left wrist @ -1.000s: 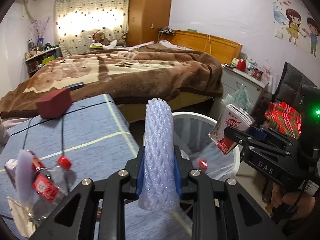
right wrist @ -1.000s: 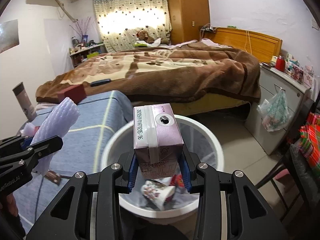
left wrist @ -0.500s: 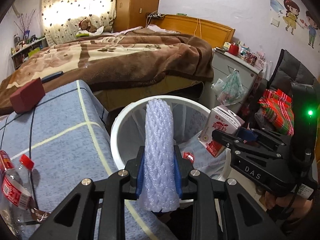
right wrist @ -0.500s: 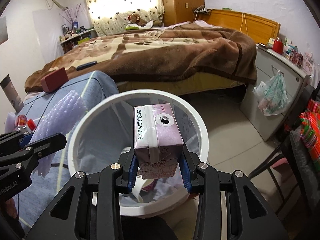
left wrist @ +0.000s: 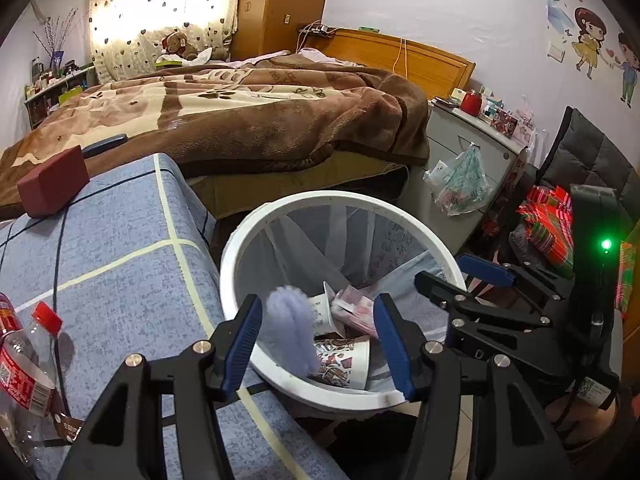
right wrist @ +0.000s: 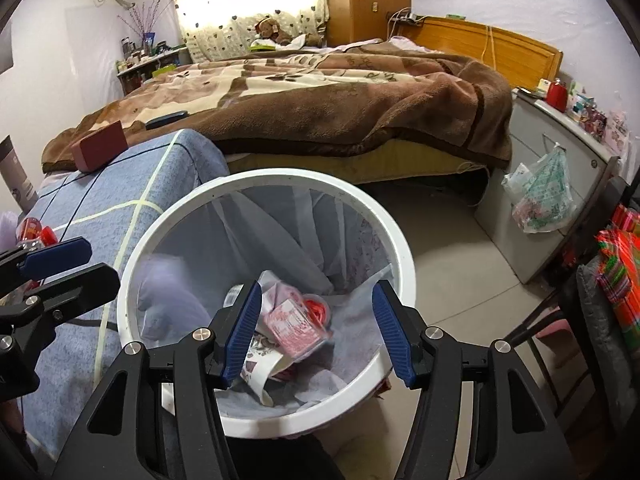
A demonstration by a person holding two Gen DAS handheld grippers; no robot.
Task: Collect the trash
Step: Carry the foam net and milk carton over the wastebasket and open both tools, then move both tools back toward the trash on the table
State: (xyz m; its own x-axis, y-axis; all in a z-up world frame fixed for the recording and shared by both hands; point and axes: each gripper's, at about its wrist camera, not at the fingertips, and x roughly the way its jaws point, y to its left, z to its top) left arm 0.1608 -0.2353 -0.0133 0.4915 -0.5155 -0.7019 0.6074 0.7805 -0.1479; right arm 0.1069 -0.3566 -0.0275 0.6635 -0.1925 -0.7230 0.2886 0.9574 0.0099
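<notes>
Left wrist view first: the left tongs (left wrist: 316, 336) have just sprung apart and sit released over the white trash bin (left wrist: 240, 240). The purple foam net (left wrist: 290, 334) is a blurry streak between the jaws but not pinched, so I'd say it's dropping into the bin. Inside are a printed paper cup (left wrist: 344, 362) and a pink carton (left wrist: 354, 312). The right tongs (left wrist: 460, 276) poke in from the right with nothing in them. To do this step well, I'd keep both pairs parked over the middle of the opening until the stuff has clearly landed, since the net is light and could catch on the rim. On the blue table (left wrist: 120, 272) at the left there's a clear plastic bottle (left wrist: 24, 376) with a red cap, probably next to go. A dark red box (left wrist: 54, 188) sits further back near the bed (left wrist: 240, 120).

Right wrist view: the right tongs (right wrist: 316, 328) have also just opened and are let go, empty. The pink carton (right wrist: 294, 326) lies down in the bin liner, well below the jaws, beside the cup (right wrist: 260, 364). The foam net (right wrist: 168, 300) is a blur against the bin's inner left wall. The left tongs (right wrist: 56, 268) hang by the rim (right wrist: 280, 176). Nothing really blocks the drop, but the two pairs sit close over one bin, so pull them back apart so they don't knock. A bag hangs on the cabinet (right wrist: 540, 196) to the right, out of the way.
</notes>
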